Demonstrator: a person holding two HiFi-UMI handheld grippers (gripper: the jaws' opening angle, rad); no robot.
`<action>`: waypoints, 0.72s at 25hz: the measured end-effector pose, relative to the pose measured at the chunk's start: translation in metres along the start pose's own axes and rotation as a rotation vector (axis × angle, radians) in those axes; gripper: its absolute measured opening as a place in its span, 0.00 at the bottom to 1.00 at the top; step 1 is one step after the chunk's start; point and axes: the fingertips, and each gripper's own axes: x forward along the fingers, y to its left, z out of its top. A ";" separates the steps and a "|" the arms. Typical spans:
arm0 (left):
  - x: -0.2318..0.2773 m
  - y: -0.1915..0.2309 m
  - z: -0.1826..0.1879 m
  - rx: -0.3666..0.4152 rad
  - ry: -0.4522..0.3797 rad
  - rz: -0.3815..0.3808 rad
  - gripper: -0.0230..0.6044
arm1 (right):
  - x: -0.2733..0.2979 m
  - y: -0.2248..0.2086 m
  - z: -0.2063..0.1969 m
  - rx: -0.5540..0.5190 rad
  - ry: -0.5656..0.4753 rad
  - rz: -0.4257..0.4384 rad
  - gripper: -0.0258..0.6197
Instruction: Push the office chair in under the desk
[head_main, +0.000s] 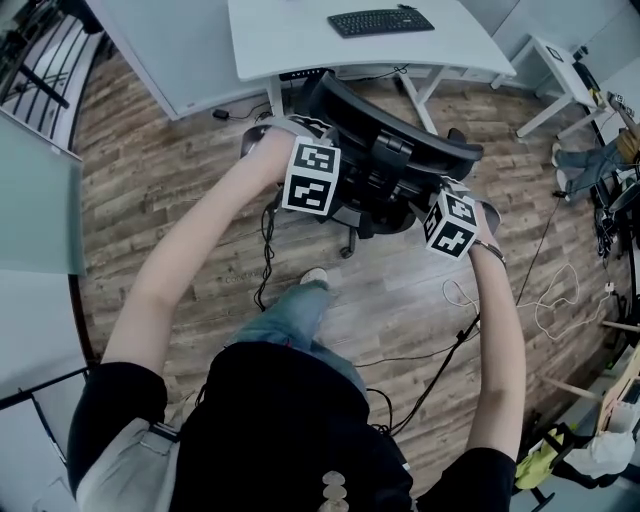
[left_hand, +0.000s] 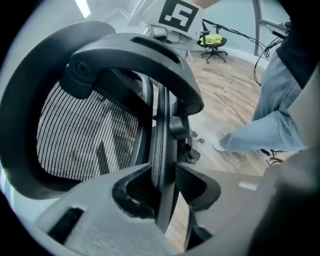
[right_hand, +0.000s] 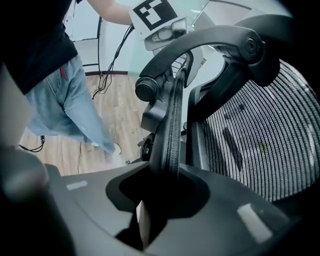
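Left gripper (left_hand: 165, 182): jaws narrowed onto the backrest rim (left_hand: 161, 125). Right gripper (right_hand: 167, 182): jaws clamp the opposite side likewise.

The office chair (head_main: 385, 150) stands on the plank floor (head_main: 400, 290), with its backrest at the surface's (head_main: 300, 45) near edge.

The rim is smooth, curved hard plastic around taut ribbed mesh (left_hand: 85, 135).

Risks:
- An uneven push could swivel the castors, sending the chair into the white leg (head_main: 420, 95).
- A floor cable (head_main: 265, 250) may snag a wheel.
- The jaws could slide along the slick rim.

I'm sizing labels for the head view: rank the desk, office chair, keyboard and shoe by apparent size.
Largest: office chair and desk, about alike; the desk is cut by the top edge, so unranked.
Then: keyboard.
Smallest: shoe.
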 end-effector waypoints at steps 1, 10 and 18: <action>0.004 0.007 0.002 -0.005 -0.001 0.007 0.24 | 0.002 -0.007 -0.005 -0.005 -0.001 0.002 0.19; 0.051 0.086 0.013 -0.062 0.020 0.053 0.25 | 0.033 -0.093 -0.052 -0.074 -0.034 -0.004 0.19; 0.102 0.175 0.029 -0.154 0.066 0.073 0.25 | 0.066 -0.197 -0.109 -0.166 -0.077 0.051 0.19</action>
